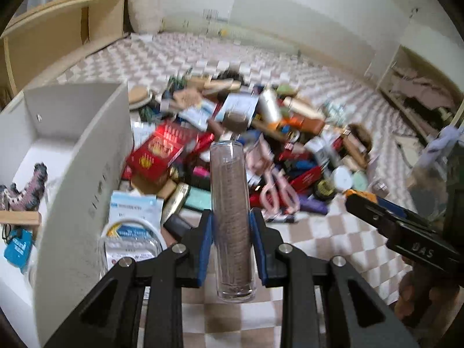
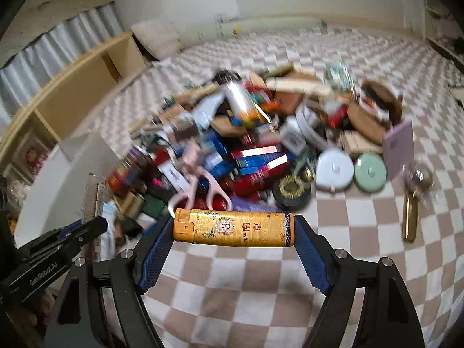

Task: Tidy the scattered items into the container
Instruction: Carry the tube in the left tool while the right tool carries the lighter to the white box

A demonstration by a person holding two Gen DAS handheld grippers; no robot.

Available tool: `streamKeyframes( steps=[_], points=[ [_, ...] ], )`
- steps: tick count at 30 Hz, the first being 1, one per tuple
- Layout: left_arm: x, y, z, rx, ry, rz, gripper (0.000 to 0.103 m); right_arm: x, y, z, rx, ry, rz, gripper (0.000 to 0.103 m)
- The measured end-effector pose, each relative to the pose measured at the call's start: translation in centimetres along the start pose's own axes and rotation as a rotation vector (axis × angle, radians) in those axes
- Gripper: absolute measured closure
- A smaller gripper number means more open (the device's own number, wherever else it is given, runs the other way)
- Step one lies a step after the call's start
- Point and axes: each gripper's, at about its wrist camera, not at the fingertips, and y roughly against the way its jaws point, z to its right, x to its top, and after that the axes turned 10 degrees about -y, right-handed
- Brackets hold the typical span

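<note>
Above the checked floor, both grippers held loads beside the box.
The left gripper (image 1: 232,246) pinched a clear tube (image 1: 232,211) across its width, its long axis pointing away along the fingers; the white box (image 1: 87,156) stood just to its left, nearer this hand. The right gripper (image 2: 234,229) clamped a yellow lighter (image 2: 234,227) end to end, lying crosswise, farther from the box, near the pile (image 2: 261,133).

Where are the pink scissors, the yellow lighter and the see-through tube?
pink scissors (image 2: 216,195), right wrist view, on a handle loop.
yellow lighter (image 2: 233,227), right wrist view, middle of its body, between the right gripper's pads.
see-through tube (image 1: 232,203), left wrist view, middle of its body, between the left gripper's pads.
</note>
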Motion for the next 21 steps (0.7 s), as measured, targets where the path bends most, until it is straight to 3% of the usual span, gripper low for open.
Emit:
streamKeyframes(
  steps=[10, 21],
  points=[
    [4.0, 7.1, -1.2, 0.002, -0.009, 0.158, 0.077, 3.1, 4.2, -5.8, 0.112, 0.081, 0.099, 0.022],
    [5.3, 13.3, -8.0, 0.103, 0.032, 0.248, 0.077, 5.3, 6.4, -14.1, 0.234, 0.165, 0.143, 0.022]
  ],
)
